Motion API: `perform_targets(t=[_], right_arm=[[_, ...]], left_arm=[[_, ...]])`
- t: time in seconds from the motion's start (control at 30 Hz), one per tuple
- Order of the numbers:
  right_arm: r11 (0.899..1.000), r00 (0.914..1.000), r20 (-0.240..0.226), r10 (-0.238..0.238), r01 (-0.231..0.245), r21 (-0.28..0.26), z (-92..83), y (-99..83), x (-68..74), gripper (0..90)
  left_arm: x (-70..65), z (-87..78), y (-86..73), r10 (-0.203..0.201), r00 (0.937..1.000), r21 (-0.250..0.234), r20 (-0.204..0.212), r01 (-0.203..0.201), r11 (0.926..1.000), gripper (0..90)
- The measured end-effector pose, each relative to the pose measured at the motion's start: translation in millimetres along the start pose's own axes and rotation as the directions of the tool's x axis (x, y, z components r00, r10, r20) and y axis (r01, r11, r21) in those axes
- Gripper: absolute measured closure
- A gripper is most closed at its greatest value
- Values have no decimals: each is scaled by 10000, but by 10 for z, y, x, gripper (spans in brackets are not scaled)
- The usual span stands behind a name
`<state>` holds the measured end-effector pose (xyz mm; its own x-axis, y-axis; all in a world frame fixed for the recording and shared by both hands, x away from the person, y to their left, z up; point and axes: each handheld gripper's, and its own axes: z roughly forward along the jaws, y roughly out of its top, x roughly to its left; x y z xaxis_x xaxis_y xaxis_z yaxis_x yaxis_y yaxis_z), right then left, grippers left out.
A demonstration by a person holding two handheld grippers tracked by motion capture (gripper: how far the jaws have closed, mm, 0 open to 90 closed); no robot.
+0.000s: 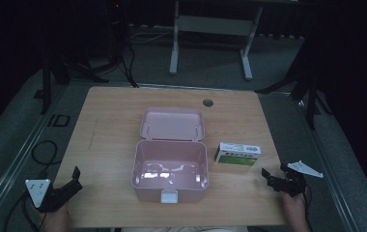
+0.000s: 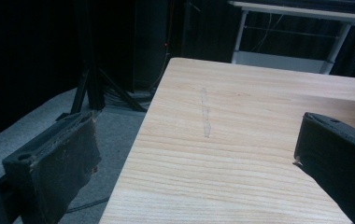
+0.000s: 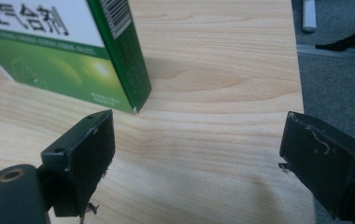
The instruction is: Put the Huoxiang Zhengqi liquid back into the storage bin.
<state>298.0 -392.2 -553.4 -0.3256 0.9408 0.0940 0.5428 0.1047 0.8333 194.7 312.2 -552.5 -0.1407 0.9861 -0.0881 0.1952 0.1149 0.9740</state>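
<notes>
The fingers (image 3: 80, 163) of the right gripper (image 1: 272, 180) stand spread wide with nothing between them, hovering low over the surface (image 1: 109, 125). The near right corner of the green-and-white carton (image 3: 68, 51) lies just ahead of the one finger, close but apart from it. In the high view the carton (image 1: 238, 153) rests flat on the surface, just beside the right wall of the open pink box (image 1: 170, 166), whose lid (image 1: 173, 124) is folded back away from the person.

The step in hand appears to be the approach to the carton. For a sound grasp, the right gripper should shift toward the carton's middle so that both fingers straddle its narrow width, not its corner. The fingers should come down level and square to the long sides; a skewed approach is likely to push the light carton along the surface. Closure should be gentle, as thin card may crush.

The fingers (image 2: 59, 163) of the left gripper (image 1: 65, 189) are likewise spread and empty, held at the near left corner of the surface, well apart from the box. It can remain there unless the box needs steadying.
</notes>
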Motion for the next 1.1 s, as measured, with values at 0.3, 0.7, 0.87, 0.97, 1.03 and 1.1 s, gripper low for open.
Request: perform_targets(t=[0.3,0.7,0.87,0.97,1.03,1.1], right_arm=[[9978,9988,-375,314,-292,599,43,15,-53,102],[9630,9181,-3521,-1818,2387,1252,47,5,-93,102],[9277,8551,-4424,-2705,3543,1177,45,8,-81,131],[9119,8342,-4685,-2910,3900,1280,41,17,-67,132],[8888,8187,-4788,-3171,4327,1513,39,35,-52,133],[8500,7949,-4941,-3522,4926,1865,28,81,-34,137]], left_arm=[[5,-5,4,-24,10000,4,24,24,10000,2],[10,-6,6,-77,10000,-8,53,77,10000,2],[9,-5,6,-76,10000,4,53,76,10000,2],[13,-5,5,-85,9999,23,56,85,10000,2],[13,-5,4,-88,9999,33,60,88,10000,2],[15,-5,4,-91,9999,34,77,91,10000,2]])
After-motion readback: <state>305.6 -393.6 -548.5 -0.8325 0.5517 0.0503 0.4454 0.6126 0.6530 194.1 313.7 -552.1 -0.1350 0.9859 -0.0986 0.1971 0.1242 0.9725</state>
